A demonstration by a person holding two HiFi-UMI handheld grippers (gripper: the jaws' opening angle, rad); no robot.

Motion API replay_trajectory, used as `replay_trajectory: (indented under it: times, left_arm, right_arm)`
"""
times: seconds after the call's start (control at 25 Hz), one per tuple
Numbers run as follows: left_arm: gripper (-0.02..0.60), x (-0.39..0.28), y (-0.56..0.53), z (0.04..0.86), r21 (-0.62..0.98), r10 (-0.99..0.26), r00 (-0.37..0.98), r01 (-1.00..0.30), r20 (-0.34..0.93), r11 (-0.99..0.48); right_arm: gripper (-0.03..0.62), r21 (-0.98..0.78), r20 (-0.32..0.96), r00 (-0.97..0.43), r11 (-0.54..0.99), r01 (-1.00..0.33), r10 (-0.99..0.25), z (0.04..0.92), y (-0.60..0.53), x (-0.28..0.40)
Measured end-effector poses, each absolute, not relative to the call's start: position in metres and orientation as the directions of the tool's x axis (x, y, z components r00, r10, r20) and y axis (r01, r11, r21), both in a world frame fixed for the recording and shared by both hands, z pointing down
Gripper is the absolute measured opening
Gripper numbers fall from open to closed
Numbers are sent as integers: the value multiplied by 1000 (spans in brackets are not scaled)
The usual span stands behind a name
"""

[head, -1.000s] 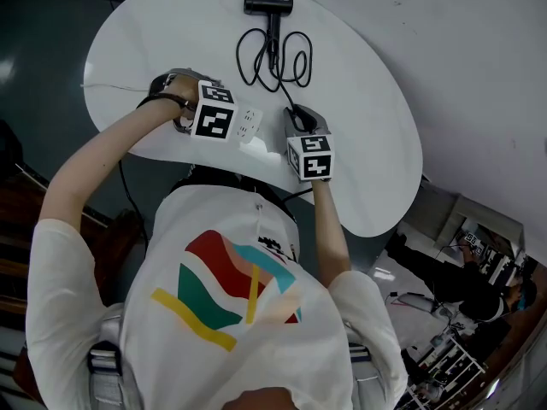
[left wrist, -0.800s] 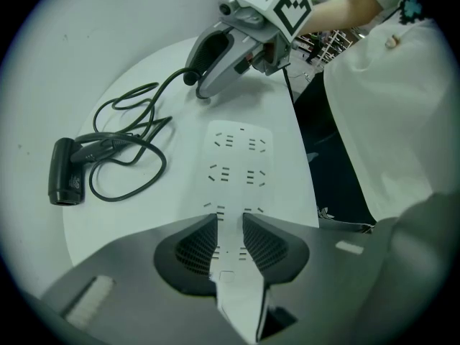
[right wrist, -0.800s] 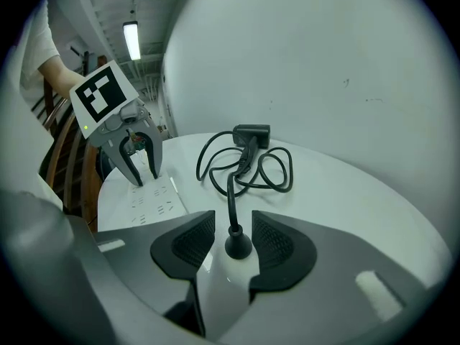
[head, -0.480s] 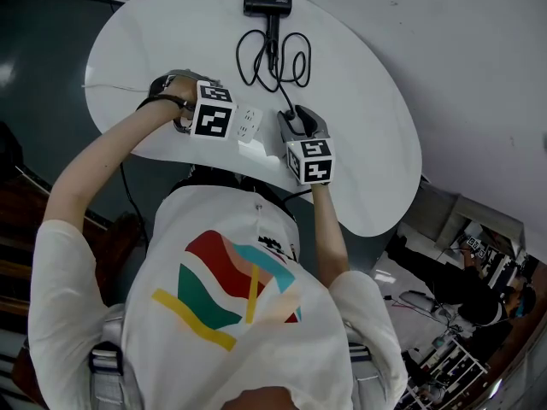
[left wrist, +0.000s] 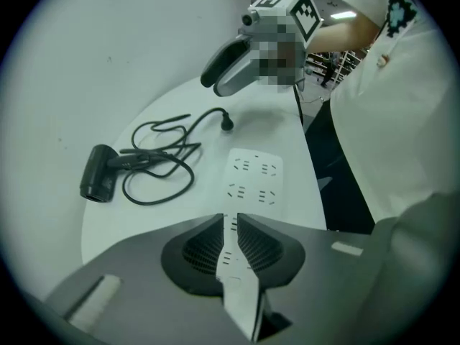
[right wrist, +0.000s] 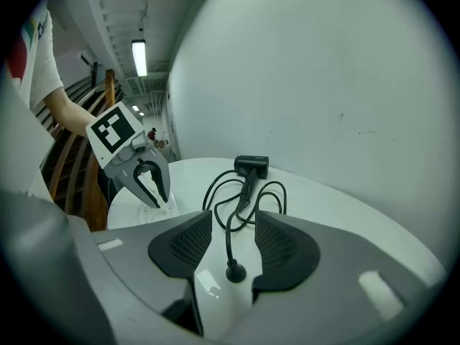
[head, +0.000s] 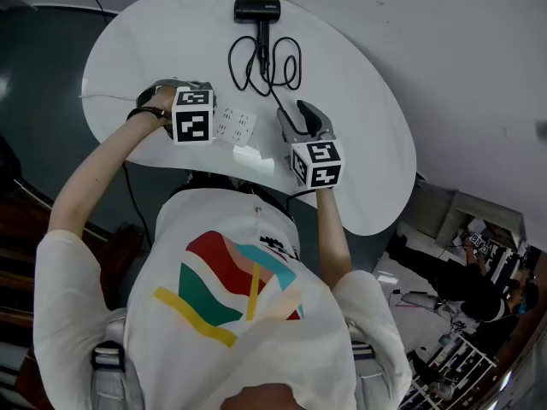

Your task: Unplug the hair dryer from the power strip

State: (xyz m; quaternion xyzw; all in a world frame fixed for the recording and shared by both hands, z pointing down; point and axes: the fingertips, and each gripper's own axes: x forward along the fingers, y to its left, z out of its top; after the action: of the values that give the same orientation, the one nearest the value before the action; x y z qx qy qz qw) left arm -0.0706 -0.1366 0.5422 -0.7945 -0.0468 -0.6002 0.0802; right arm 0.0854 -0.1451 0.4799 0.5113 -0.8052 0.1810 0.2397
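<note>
The black hair dryer (head: pixel 256 9) lies at the table's far side, its cord (head: pixel 265 62) looped toward me. In the left gripper view the cord's plug (left wrist: pixel 227 124) lies on the table, out of the white power strip (left wrist: pixel 251 178). My right gripper (head: pixel 291 109) hangs above the plug with its jaws opening; the plug (right wrist: pixel 233 270) shows on the table below the gap, and the pads do not touch it. Pointing down at the strip's near end, my left gripper (left wrist: pixel 231 220) has closing jaws. A narrow gap remains and the strip shows through it.
The white oval table (head: pixel 367 143) stands against a white wall, with dark floor beyond its left edge. A thin wire (head: pixel 111 92) crosses the table's left side. A small white block (head: pixel 248 154) sits near the front edge beside my torso.
The right gripper has risen off the table and spread its jaws, leaving the plug behind. The left gripper has shifted left, uncovering more of the power strip.
</note>
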Motion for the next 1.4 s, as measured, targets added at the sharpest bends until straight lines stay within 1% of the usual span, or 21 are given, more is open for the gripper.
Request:
replay_trajectory:
  times: [0.12,0.16,0.28,0.4,0.48,0.52,0.56,0.68,0.8,0.88,0.96,1.08,1.2,1.28,1.4]
  left_arm:
    - [27,-55,-154,522,-151,-103,346,112,933,-982]
    - [5,-49,-163,513,-179,-140,374,72,917,-981]
    - [0,-32,-192,478,-250,-261,457,-86,850,-964]
    - [0,-23,-211,441,-272,-351,523,-223,777,-936]
    - [0,-21,-219,414,-282,-405,559,-297,724,-912]
    - [0,-21,-221,401,-281,-432,579,-335,692,-899]
    - [0,-21,-223,387,-274,-457,602,-374,655,-886]
    - [0,-21,-220,347,-240,-527,671,-477,521,-845]
    - [0,-20,-211,311,-204,-602,719,-569,348,-797]
    - [0,-20,-205,291,-160,-653,721,-634,229,-756]
    - [0,-25,-200,275,-114,-708,696,-698,122,-707]
    - [0,-36,-190,263,-42,-760,650,-759,17,-650]
    - [0,-46,-180,268,-31,-775,631,-775,-28,-631]
    - [0,-45,-177,275,-50,-783,622,-782,-18,-621]
    - [0,-44,-176,281,-40,-800,600,-799,-1,-599]
  right_arm:
    - [186,-38,548,-350,396,-918,-760,460,-160,91]
    - [184,-34,531,-347,389,-920,-773,450,-167,93]
    - [166,-27,463,-325,353,-935,-825,416,-189,99]
    - [131,-1,394,-269,292,-956,-879,383,-203,102]
    - [66,47,349,-234,266,-963,-908,359,-206,100]
    - [23,72,319,-229,264,-962,-920,346,-205,96]
    - [12,91,286,-234,269,-959,-929,333,-203,91]
    - [12,117,195,-272,297,-948,-943,301,-197,72]
    - [12,112,132,-295,310,-944,-946,282,-190,61]
    - [12,99,105,-300,310,-945,-948,275,-186,58]
    - [12,90,86,-306,313,-945,-948,270,-182,52]
    - [12,81,66,-314,319,-944,-947,266,-175,40]
    - [12,67,50,-324,327,-943,-945,272,-169,25]
    - [12,63,52,-328,331,-942,-943,276,-167,23]
    - [12,75,92,-342,349,-934,-935,285,-165,22]
